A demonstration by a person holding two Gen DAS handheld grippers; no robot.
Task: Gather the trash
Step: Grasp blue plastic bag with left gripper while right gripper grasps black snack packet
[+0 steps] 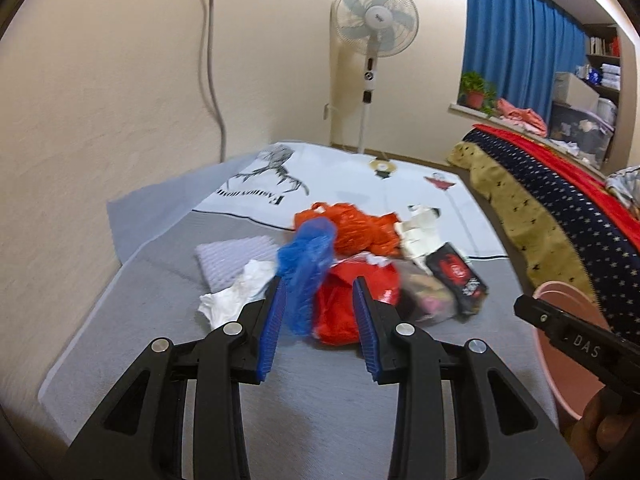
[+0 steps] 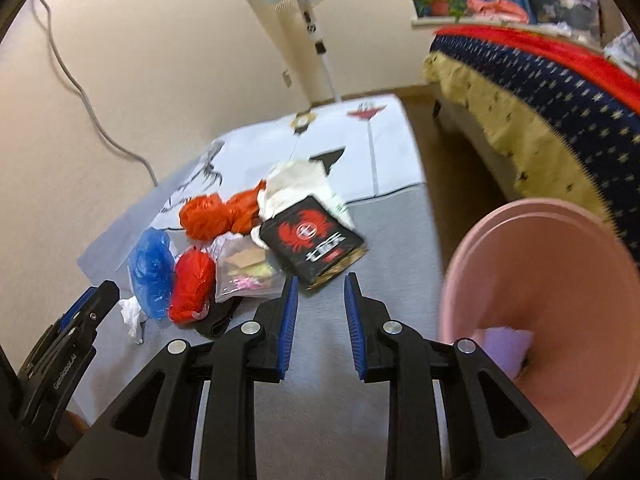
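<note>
A pile of trash lies on the grey mat (image 1: 280,392): a blue plastic bag (image 1: 310,256), a red bag (image 1: 352,300), an orange bag (image 1: 356,228), white tissue (image 1: 236,292), a clear packet (image 2: 246,268), a black and red pouch (image 2: 312,240) and a white wrapper (image 2: 296,184). My left gripper (image 1: 320,320) is open, its fingers either side of the blue and red bags, just short of them. My right gripper (image 2: 322,316) is open and empty, just short of the black pouch. The pink bin (image 2: 560,280) stands to its right with a lilac piece (image 2: 506,346) inside.
A white printed sheet (image 1: 340,176) lies beyond the pile. A standing fan (image 1: 374,24) is by the far wall. A bed with a starred blanket (image 1: 552,200) runs along the right. A grey cable (image 1: 212,60) hangs on the left wall.
</note>
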